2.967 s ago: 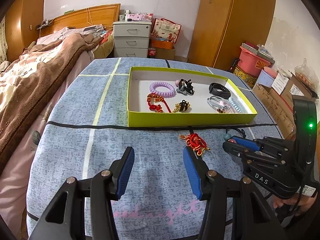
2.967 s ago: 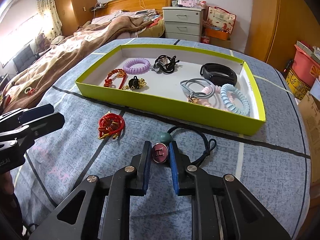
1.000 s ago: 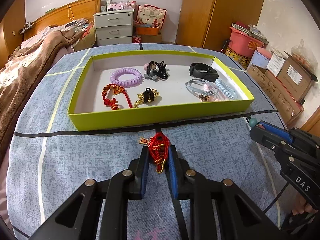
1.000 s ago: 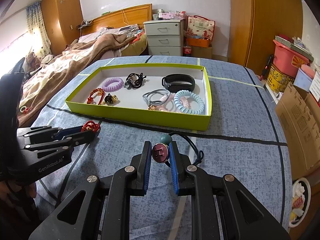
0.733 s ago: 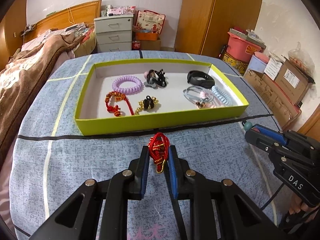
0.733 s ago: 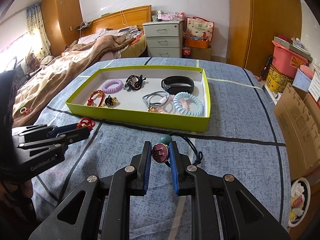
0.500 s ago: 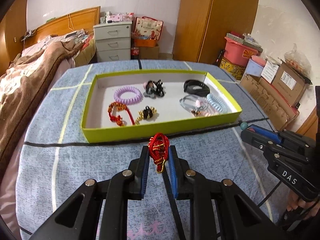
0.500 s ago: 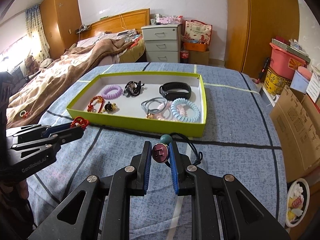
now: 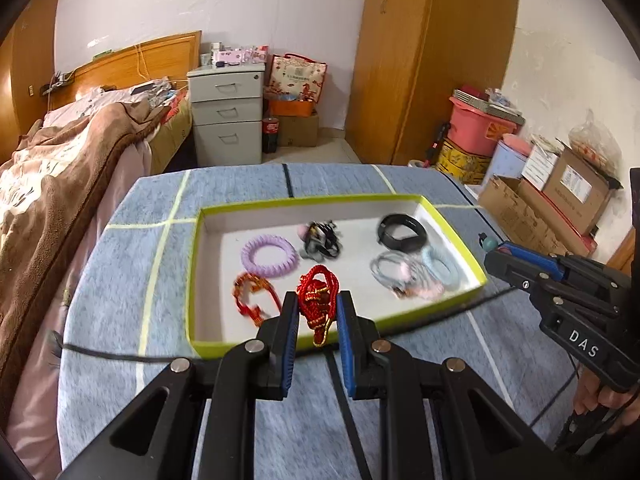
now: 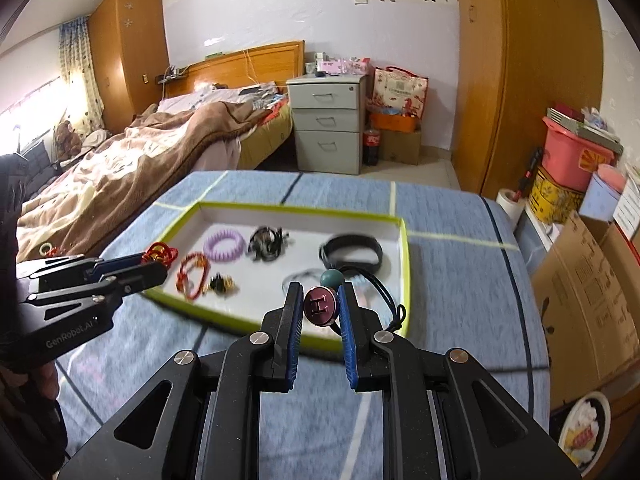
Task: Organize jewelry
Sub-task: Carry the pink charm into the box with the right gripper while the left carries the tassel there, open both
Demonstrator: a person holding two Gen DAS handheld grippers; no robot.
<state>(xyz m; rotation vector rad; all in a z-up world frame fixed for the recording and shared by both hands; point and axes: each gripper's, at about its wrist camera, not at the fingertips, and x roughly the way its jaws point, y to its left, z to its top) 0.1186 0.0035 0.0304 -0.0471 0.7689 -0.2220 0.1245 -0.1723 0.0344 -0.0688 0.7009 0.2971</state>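
Note:
My left gripper (image 9: 318,306) is shut on a red knotted cord bracelet (image 9: 318,294) with gold beads and holds it in the air over the near wall of the lime-green tray (image 9: 312,346). In the right wrist view the left gripper (image 10: 154,266) reaches over the tray's left edge with the red bracelet (image 10: 160,252). My right gripper (image 10: 319,306) is shut on a black cord necklace's maroon round pendant (image 10: 319,305), marked H, with a teal bead (image 10: 332,278) above it, held above the tray's near right part (image 10: 404,248). In the left wrist view the right gripper (image 9: 494,254) is beside the tray's right end.
The tray holds a purple coil tie (image 9: 270,256), a black clip (image 9: 320,240), a black band (image 9: 402,234), a grey-pink-blue bundle of ties (image 9: 416,274), a red bracelet (image 9: 252,296) and a black-gold charm (image 10: 222,282). A bed (image 10: 140,160) lies left; boxes (image 10: 592,292) stand right.
Both grippers have lifted and moved forward over the tray's near edge, each still holding its piece. The red bracelet came off the blue cloth about a second ago.

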